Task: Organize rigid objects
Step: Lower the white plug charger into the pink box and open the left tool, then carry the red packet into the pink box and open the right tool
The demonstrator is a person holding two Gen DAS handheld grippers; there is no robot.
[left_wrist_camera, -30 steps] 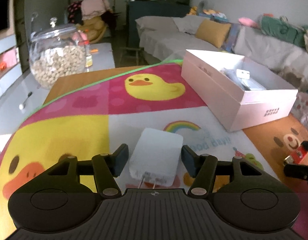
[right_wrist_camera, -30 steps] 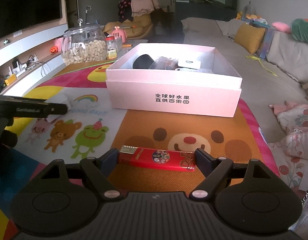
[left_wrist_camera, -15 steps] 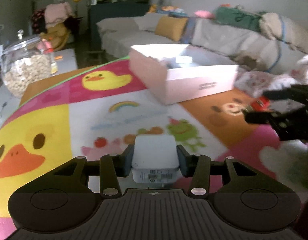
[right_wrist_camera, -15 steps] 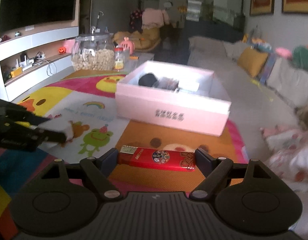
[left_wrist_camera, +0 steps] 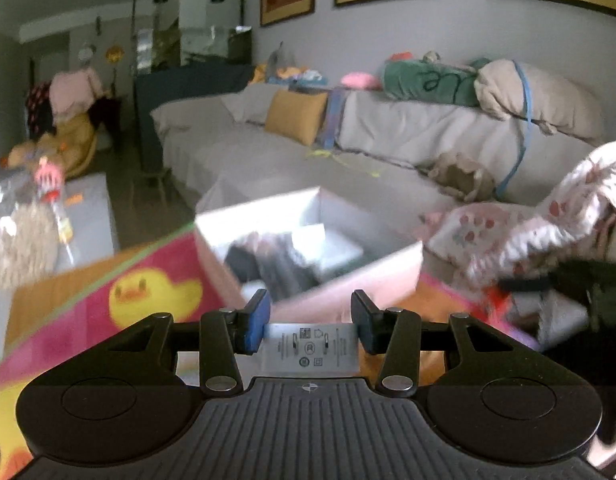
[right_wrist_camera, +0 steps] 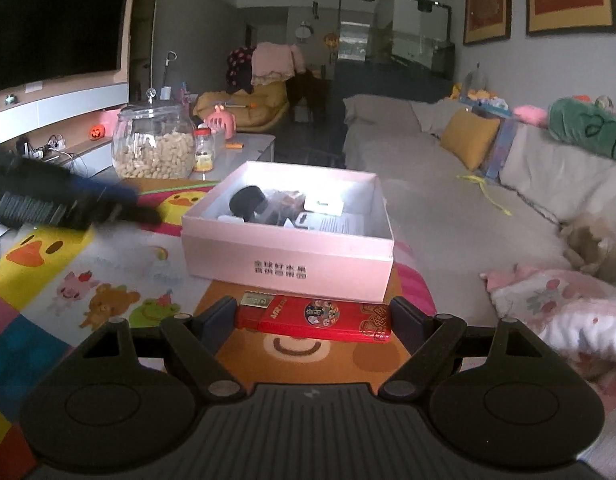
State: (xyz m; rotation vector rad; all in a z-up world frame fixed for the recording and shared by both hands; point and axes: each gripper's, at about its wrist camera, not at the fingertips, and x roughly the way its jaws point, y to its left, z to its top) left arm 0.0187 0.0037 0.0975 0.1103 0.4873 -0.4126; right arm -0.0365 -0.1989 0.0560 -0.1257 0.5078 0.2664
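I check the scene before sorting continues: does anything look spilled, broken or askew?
Nothing stands out. The pink box sits upright on the mat, nothing spilled beside it; the red packet looks intact.

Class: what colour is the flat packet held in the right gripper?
Red, with gold patterning; the packet shows best in the right wrist view.

A dim living room: grey sofa (right_wrist_camera: 407,148) along the picture-hung wall (left_wrist_camera: 447,36), dark television (right_wrist_camera: 52,20) opposite.
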